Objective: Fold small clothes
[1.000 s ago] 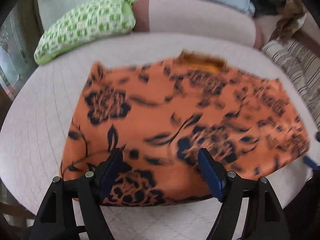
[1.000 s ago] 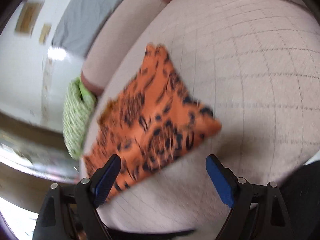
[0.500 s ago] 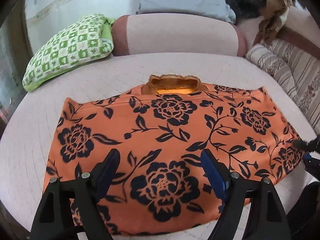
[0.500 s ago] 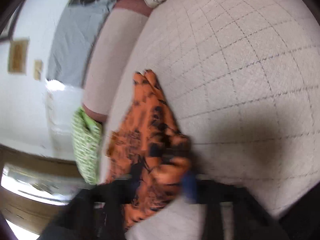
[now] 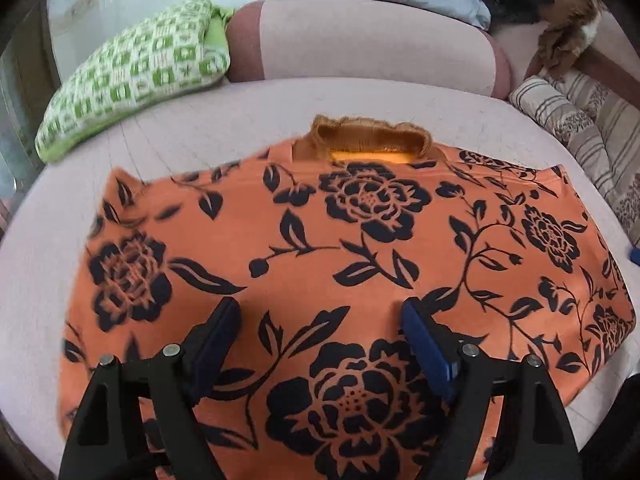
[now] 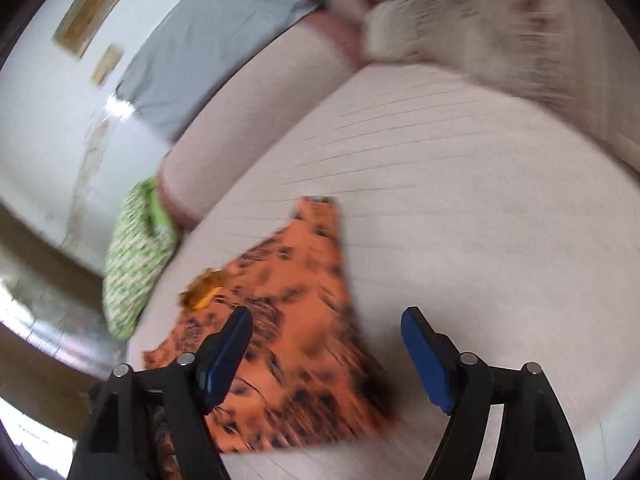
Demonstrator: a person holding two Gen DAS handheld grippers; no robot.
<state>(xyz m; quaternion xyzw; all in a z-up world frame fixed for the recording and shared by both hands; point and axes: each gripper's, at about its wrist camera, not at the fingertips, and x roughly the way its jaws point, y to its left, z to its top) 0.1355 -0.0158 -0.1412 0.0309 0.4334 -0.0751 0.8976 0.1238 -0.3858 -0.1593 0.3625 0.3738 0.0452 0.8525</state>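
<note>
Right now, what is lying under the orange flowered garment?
The orange flowered garment lies spread flat on the pale pink quilted cushion, which shows all around it. Whatever is beneath the cloth itself is covered and cannot be seen.

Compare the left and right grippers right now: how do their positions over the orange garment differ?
The left gripper sits squarely over the orange floral garment, fabric under both fingers; the right gripper straddles the garment's side edge, with one finger over cloth and the other over the bare pink cushion. The left view is sharp; the right view is motion-blurred. Both are open and hold nothing.
</note>
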